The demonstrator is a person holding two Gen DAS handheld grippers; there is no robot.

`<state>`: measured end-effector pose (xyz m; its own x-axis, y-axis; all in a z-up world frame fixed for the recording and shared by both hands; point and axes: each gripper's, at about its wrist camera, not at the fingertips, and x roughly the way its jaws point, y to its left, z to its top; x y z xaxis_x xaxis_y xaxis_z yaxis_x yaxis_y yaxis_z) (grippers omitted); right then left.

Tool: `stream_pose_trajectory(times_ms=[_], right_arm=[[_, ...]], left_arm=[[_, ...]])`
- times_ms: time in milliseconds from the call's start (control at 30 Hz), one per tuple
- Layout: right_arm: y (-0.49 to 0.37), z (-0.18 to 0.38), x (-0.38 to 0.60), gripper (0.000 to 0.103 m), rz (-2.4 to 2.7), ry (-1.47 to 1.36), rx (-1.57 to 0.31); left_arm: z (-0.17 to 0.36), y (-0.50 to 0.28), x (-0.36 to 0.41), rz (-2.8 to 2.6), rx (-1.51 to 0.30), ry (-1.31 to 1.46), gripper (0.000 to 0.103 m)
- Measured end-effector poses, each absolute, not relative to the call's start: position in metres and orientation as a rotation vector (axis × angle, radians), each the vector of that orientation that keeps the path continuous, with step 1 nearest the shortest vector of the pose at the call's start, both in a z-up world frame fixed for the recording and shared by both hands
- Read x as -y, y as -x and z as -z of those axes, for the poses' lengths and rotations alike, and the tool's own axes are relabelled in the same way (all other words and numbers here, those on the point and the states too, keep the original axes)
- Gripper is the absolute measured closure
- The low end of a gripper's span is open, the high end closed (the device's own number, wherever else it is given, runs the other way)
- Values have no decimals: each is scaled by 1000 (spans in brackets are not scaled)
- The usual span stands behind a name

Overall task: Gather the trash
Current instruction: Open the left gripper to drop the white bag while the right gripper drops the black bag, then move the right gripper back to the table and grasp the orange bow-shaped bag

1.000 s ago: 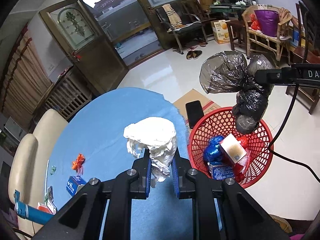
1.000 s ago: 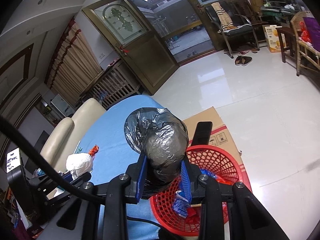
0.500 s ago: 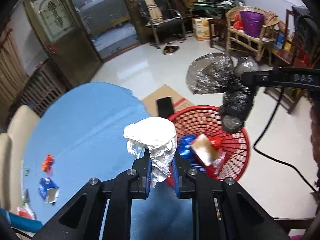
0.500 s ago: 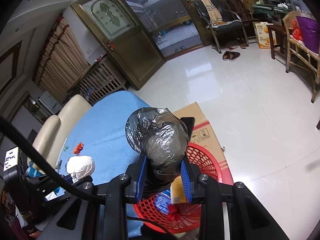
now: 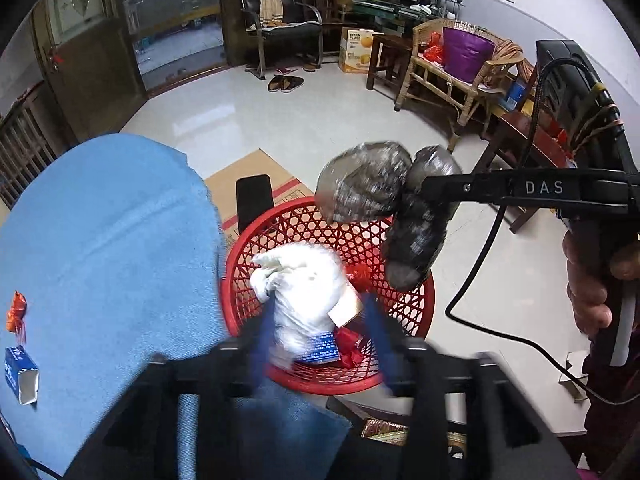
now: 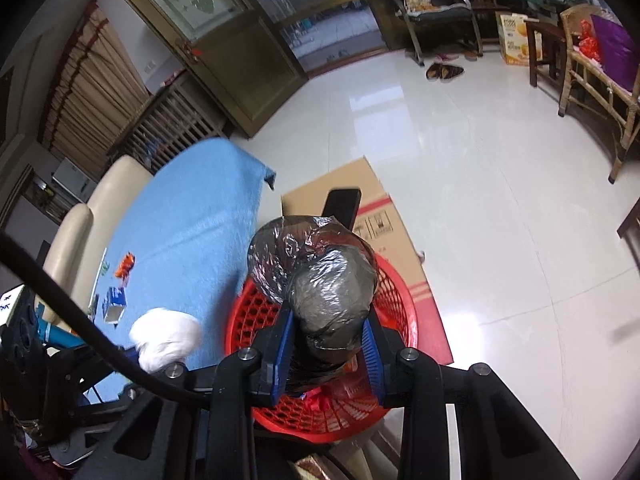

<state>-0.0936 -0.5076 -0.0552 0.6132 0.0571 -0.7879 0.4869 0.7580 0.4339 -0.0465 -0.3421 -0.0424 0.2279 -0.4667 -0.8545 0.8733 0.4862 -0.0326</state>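
Observation:
The red mesh basket (image 5: 416, 312) stands on the floor beside the blue-covered table (image 5: 104, 248). My left gripper (image 5: 318, 320) is open over the basket, its fingers blurred. The white crumpled bag (image 5: 304, 284) hangs loose between the spread fingers, above the trash in the basket. My right gripper (image 6: 330, 340) is shut on a grey-black plastic bag (image 6: 320, 276) and holds it over the basket (image 6: 400, 308). That bag also shows in the left wrist view (image 5: 384, 200). The white bag shows blurred in the right wrist view (image 6: 166, 338).
An orange wrapper (image 5: 16, 312) and a small blue carton (image 5: 20, 372) lie on the blue cloth. A flattened cardboard box (image 5: 248, 180) with a black phone (image 5: 254, 200) on it lies behind the basket. Wicker chair (image 5: 452, 64) and wooden furniture stand further right.
My left gripper swung right over the basket and opened, and the white bag came free. My right gripper still holds the dark bag, now lower over the basket.

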Motion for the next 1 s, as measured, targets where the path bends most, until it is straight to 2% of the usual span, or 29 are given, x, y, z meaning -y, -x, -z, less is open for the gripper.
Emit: stream_pose_trajectory(times_ms=[67, 100, 133, 533, 1000], right_arm=[[90, 57, 507, 61, 247, -696, -908], [89, 58, 507, 41, 242, -701, -914], [89, 57, 507, 32, 247, -697, -906], [88, 38, 497, 32, 247, -689, -809], [32, 32, 426, 32, 155, -568, -891]], left_arm=[[42, 49, 340, 972, -916, -520, 35], [43, 49, 339, 970, -917, -527, 35], [43, 48, 337, 962, -918, -530, 35], [42, 34, 243, 750, -884, -479, 35], [47, -13, 89, 382, -893, -202, 35]])
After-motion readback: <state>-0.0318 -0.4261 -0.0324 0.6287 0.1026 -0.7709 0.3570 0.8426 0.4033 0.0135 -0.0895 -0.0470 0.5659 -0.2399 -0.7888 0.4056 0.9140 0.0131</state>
